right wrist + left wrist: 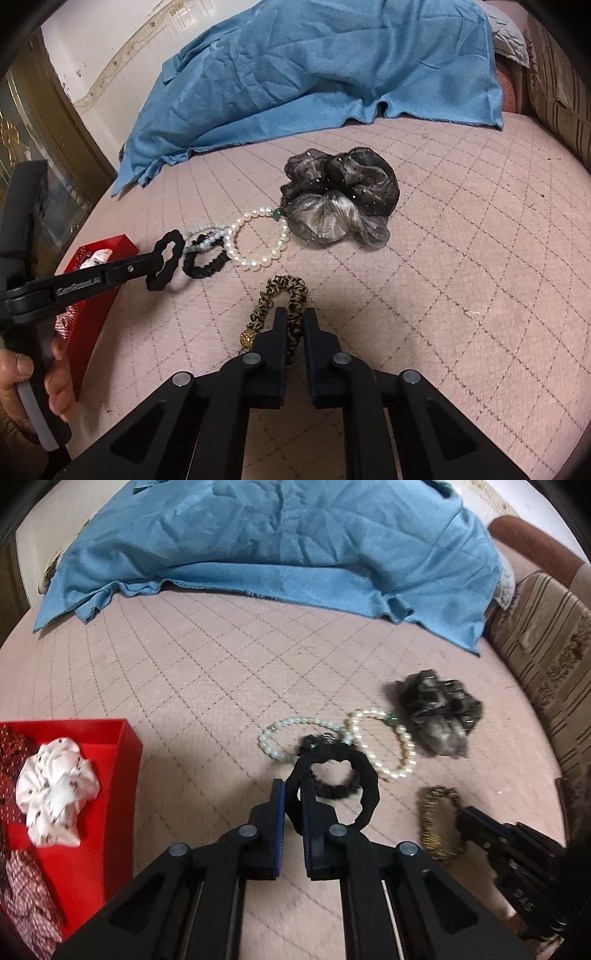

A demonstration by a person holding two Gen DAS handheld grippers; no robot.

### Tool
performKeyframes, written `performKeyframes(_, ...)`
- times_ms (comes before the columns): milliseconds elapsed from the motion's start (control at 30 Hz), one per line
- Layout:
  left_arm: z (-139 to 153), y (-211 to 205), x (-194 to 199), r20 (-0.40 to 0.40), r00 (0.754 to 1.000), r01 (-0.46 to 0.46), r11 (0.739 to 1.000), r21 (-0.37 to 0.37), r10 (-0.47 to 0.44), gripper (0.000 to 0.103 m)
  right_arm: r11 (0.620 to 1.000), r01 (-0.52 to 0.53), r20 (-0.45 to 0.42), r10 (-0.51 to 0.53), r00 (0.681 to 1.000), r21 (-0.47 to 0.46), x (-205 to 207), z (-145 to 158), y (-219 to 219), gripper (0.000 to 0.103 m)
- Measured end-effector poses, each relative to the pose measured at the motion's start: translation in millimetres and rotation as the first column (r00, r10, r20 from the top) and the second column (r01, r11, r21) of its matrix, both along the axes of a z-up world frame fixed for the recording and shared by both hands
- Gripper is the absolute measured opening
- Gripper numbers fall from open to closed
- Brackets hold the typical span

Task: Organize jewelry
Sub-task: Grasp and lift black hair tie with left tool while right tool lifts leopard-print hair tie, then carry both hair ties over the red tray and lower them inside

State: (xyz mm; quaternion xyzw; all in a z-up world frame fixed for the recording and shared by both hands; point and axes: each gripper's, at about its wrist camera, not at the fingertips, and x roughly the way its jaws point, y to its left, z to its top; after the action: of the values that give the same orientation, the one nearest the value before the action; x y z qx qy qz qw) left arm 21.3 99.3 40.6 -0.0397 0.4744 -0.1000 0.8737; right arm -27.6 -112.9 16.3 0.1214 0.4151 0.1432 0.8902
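Note:
My left gripper (292, 790) is shut on a wavy black hair ring (365, 786), held just above the pink bed; it also shows in the right wrist view (166, 258). My right gripper (295, 314) is shut on a leopard-print hair tie (284, 291) with a gold bead, lying on the bed; the tie also shows in the left wrist view (439, 823). Ahead lie a black scrunchie (201, 267), a pale green bead bracelet (291, 734), a pearl bracelet (255, 240) and a big grey-black scrunchie (340, 195).
A red tray (122, 775) at the left holds a white scrunchie (55, 794) and red patterned ones. A blue cloth (277, 542) covers the back of the bed. A striped cushion (554, 657) lines the right edge.

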Motion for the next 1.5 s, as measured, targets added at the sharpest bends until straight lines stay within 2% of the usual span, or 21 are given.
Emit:
performKeyframes(167, 22, 9, -29, 0.018, 1.0, -0.001, 0.998, -0.063, 0.002, 0.008, 1.0, 0.005, 0.022, -0.006, 1.0, 0.022, -10, 9, 0, 0.009)
performKeyframes(467, 48, 44, -82, 0.045, 0.996, -0.075, 0.994, -0.079, 0.079, 0.008, 1.0, 0.006, 0.046, -0.007, 0.999, 0.03, -31, 21, 6, 0.009)
performKeyframes(533, 51, 52, -91, 0.056, 0.994, -0.092, 0.994, -0.064, 0.096, 0.008, 1.0, 0.001, 0.052, -0.003, 0.999, 0.029, -37, 25, 9, 0.009)
performKeyframes(700, 57, 73, -116, 0.105, 0.984, -0.151, 0.987, 0.047, 0.146, 0.008, 0.999, -0.008, 0.068, 0.006, 0.998, 0.033, -53, 38, 20, 0.009)
performKeyframes(800, 58, 91, -128, 0.117, 0.978, -0.184, 0.98, 0.071, 0.175, 0.008, 0.999, -0.023, 0.076, 0.021, 0.997, 0.03, -62, 46, 28, 0.009)
performKeyframes(1033, 52, 138, -148, 0.107, 0.96, -0.266, 0.962, 0.057, 0.259, 0.008, 0.995, -0.097, 0.1, 0.097, 0.99, -0.003, -76, 69, 68, 0.009)
performKeyframes(1300, 39, 191, -161, 0.075, 0.933, -0.357, 0.933, 0.052, 0.353, 0.008, 0.973, -0.226, 0.133, 0.232, 0.964, -0.055, -86, 98, 139, 0.009)
performKeyframes(1500, 29, 209, -163, 0.051, 0.929, -0.368, 0.93, 0.006, 0.367, 0.008, 0.949, -0.311, 0.122, 0.316, 0.941, -0.054, -82, 103, 191, 0.009)
